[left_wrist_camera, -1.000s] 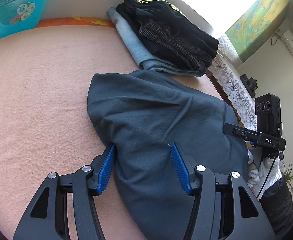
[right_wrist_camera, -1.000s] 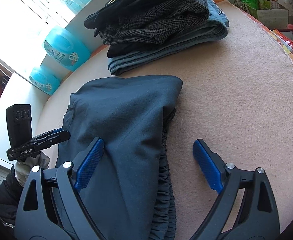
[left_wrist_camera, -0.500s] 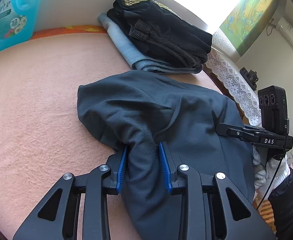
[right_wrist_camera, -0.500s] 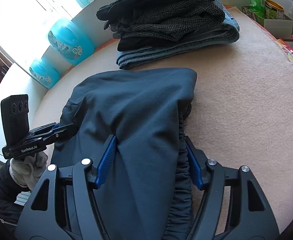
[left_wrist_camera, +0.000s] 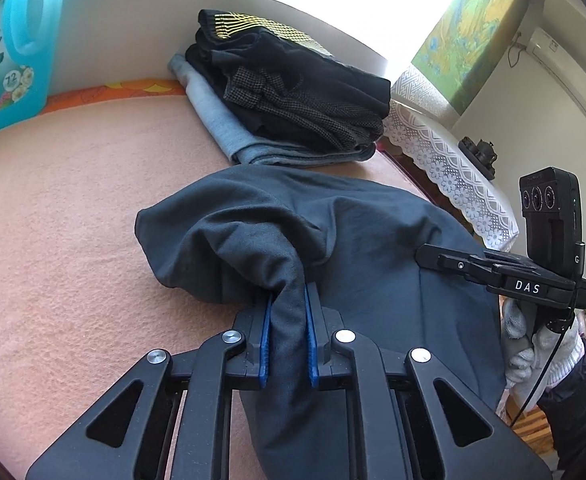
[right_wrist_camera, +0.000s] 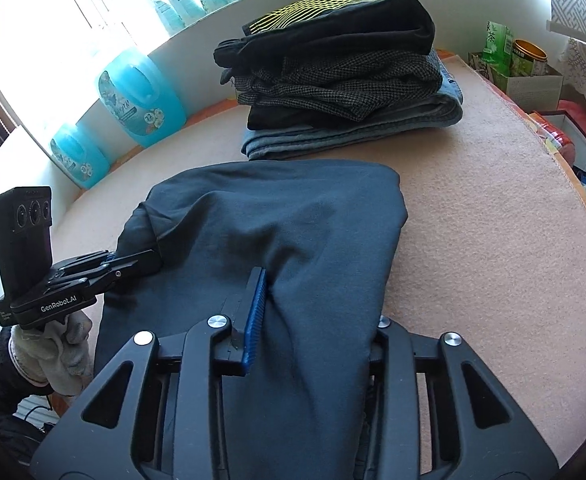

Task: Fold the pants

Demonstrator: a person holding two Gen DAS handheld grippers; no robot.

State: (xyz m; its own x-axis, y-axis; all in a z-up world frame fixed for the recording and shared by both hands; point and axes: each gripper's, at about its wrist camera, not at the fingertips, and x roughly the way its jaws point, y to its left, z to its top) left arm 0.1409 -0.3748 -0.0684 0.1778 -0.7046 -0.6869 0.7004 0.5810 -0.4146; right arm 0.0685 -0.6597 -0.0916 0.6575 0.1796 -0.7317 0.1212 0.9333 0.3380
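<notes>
In the left wrist view, the dark slate-blue soft pants (left_wrist_camera: 373, 248) lie bunched on the peach fleece-covered table (left_wrist_camera: 61, 216), just in front of a stack of folded dark and denim garments (left_wrist_camera: 293, 108). The left gripper (left_wrist_camera: 287, 316) has just been closing and now pinches a raised ridge of the pant cloth between its blue pads. In the right wrist view, the right gripper (right_wrist_camera: 313, 320) has likewise been closing; a thick bundle of the pants, waistband side, fills its jaws, though the right pad is hidden under cloth. Judging by this, both grasps are made, while the fold itself is not yet carried over, and smoothing and stacking remain.
</notes>
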